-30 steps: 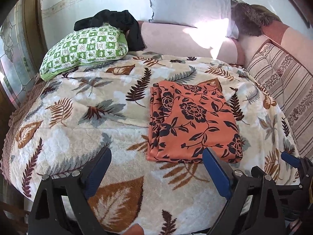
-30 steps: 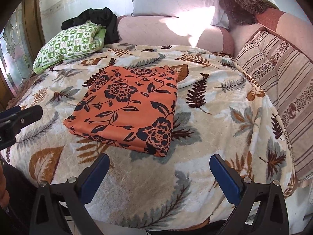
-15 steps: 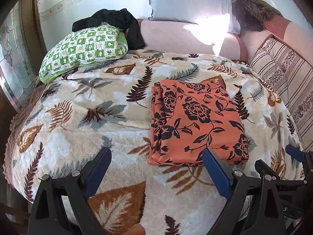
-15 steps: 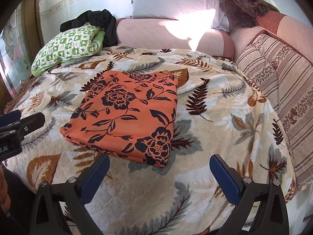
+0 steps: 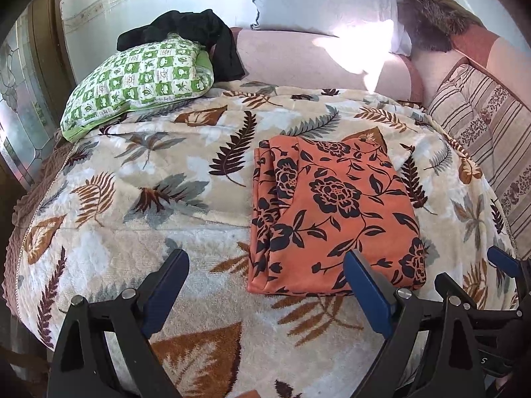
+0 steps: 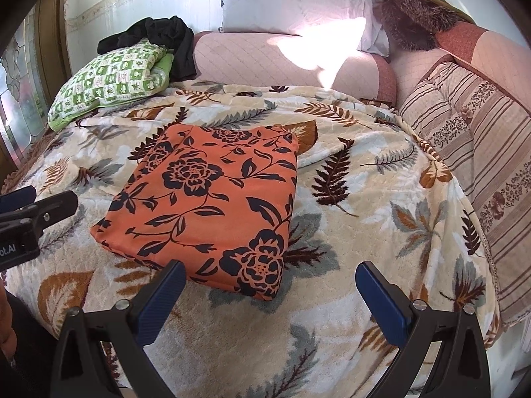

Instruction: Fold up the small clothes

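While the orange flowered cloth (image 6: 205, 205) lay folded into a neat block on the leafy blanket (image 6: 365, 199), both sets of tongs hung above the near edge of the bed and held nothing. The left gripper (image 5: 265, 285) had its blue tips spread wide, and its right-hand tip sat just in front of the cloth's near edge. The right gripper (image 6: 268, 295) was spread wide too, with its tips close to the cloth's near corner but not touching it.

The cloth looked done, or nearly done. On its left side the layers (image 5: 265, 199) showed like pages and were a bit uneven. To finish well, I think the tongs should press or tug that side gently so the edges line up. Pulling hard could slide the whole block, because the blanket looked soft and fluffy.

Farther back sat a green checked pillow (image 5: 139, 79) with a black garment (image 5: 192, 33) draped over it. That might be the next thing to fold. Behind them were a pale pillow (image 6: 292, 0), a pink padded headboard (image 6: 259, 59) with a patch of sun on it, and a striped cushion (image 6: 471, 126) on the right.
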`<state>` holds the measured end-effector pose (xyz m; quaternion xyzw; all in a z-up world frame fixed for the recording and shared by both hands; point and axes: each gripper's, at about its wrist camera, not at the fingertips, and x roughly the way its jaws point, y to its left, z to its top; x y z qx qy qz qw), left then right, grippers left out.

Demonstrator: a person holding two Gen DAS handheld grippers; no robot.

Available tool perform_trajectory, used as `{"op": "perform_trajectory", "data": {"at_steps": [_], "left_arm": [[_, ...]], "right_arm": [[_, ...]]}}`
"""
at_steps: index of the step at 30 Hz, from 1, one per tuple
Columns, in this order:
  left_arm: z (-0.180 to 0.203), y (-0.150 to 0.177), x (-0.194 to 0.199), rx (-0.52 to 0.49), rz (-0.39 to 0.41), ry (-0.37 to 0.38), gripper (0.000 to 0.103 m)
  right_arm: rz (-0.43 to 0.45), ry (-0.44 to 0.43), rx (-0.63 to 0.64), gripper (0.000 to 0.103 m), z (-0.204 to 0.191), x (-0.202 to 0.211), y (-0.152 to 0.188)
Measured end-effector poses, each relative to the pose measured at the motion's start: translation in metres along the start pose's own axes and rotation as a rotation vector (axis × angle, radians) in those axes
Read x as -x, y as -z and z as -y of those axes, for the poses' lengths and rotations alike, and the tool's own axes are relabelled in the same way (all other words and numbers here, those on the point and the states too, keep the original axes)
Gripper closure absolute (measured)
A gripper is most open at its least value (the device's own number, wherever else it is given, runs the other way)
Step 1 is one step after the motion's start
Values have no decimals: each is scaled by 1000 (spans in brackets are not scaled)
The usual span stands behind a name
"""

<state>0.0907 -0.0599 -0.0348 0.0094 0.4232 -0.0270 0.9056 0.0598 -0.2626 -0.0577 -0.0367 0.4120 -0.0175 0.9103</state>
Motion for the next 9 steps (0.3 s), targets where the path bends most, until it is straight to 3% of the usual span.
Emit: {"op": "perform_trajectory", "data": {"at_steps": [9], "left_arm": [[6, -8, 2, -27, 38, -8, 9]], "right_arm": [[-2, 3, -2, 0, 2, -7, -5]]}}
